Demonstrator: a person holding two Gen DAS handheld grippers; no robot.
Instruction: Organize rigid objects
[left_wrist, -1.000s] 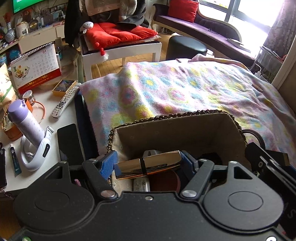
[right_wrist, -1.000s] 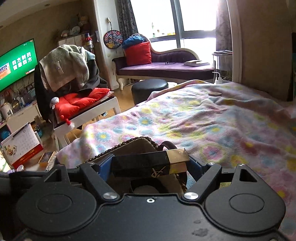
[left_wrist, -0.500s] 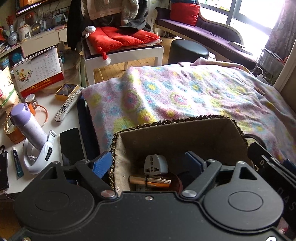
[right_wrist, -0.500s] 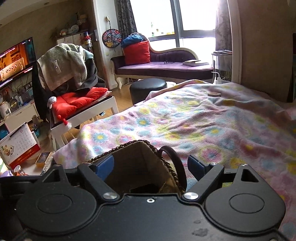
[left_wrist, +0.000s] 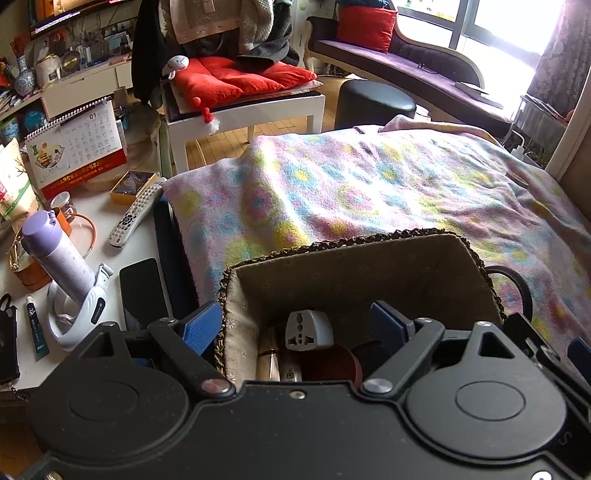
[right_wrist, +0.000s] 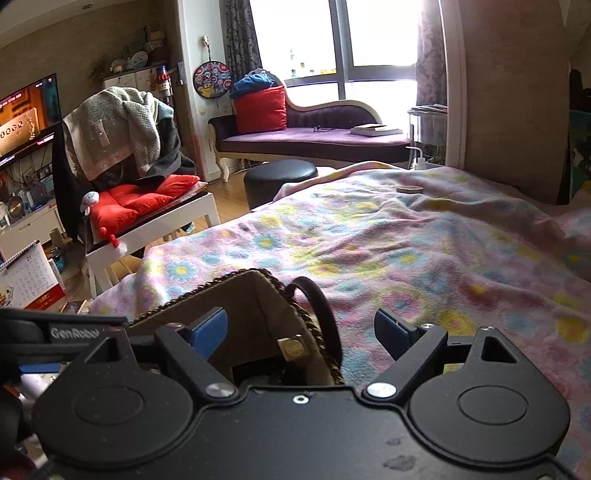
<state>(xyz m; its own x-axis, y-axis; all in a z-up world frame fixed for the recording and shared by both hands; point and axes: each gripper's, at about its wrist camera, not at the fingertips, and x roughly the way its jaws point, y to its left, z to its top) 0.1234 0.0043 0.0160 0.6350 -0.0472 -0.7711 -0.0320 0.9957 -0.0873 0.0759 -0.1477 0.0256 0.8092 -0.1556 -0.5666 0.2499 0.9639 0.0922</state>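
Note:
A fabric-lined woven basket (left_wrist: 369, 269) with a dark braided rim sits on the flowered blanket at the bed's near corner. Inside lie a grey travel plug adapter (left_wrist: 308, 328), a gold tube (left_wrist: 269, 360), a round dark-red object (left_wrist: 330, 363) and other items partly hidden by the gripper body. My left gripper (left_wrist: 299, 325) hangs open over the basket with nothing between its blue pads. My right gripper (right_wrist: 301, 328) is open too, straddling the basket's right wall (right_wrist: 291, 314) and dark handle (right_wrist: 317, 306); a gold box end (right_wrist: 291, 349) shows inside.
A white side table (left_wrist: 99, 214) on the left holds a lilac bottle (left_wrist: 55, 254), a remote (left_wrist: 131, 218), a black phone (left_wrist: 142, 291), a calendar (left_wrist: 77, 144) and small clutter. A small round object (right_wrist: 410, 189) lies on the blanket (right_wrist: 406, 251). Beyond stand a red-cushioned chair, a stool and a chaise.
One second ago each gripper was shut on a gold-and-black box above the basket. Both have let go; the left's item now lies in the basket, and both grippers are open.

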